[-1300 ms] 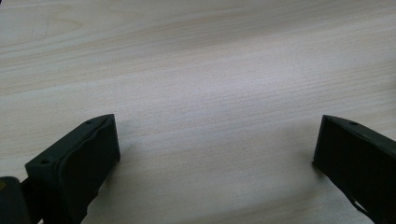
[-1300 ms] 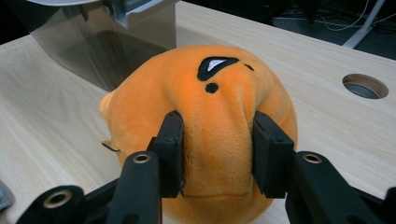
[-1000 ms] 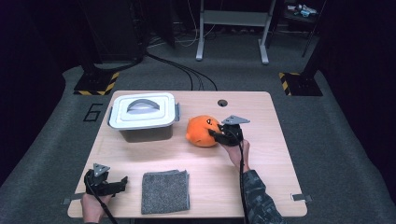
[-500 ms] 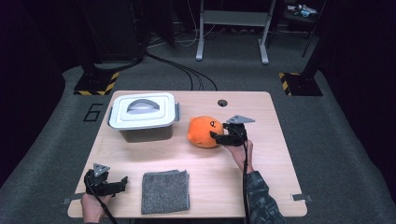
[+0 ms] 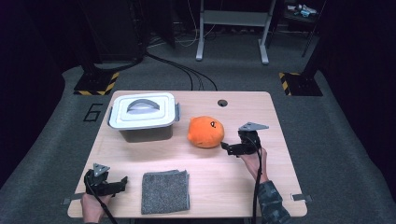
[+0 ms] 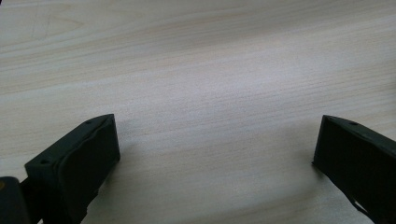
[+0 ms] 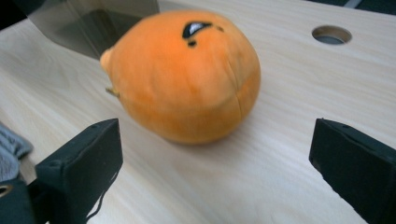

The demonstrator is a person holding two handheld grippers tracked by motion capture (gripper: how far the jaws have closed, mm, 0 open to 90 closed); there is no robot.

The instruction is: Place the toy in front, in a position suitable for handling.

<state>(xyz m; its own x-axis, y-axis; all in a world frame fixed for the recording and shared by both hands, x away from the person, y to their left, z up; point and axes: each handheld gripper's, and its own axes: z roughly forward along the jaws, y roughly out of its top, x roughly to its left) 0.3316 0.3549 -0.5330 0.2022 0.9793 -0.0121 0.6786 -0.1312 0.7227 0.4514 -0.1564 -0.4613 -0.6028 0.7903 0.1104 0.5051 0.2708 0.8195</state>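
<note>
An orange plush toy [image 5: 205, 132] lies on the wooden table [image 5: 280, 177], right of centre; the same plush toy [image 7: 184, 77] lies just ahead of my right gripper's jaws. My right gripper [image 5: 228, 148] sits just right of the toy, apart from it; its jaws have just been opening and stand open with nothing between them, as in the right gripper view [image 7: 215, 163]. My left gripper [image 5: 122, 182] rests at the front left corner, open over bare wood [image 6: 215, 154].
A grey lidded box [image 5: 143, 115] stands at the back left of the table. A folded grey cloth [image 5: 165, 191] lies near the front edge, right of the left gripper. A round cable hole [image 5: 222, 102] is at the back.
My right gripper has let go of the orange toy, opened its jaws and drawn back to the right and toward the front. The toy stays where it lay. The left gripper has not moved.
</note>
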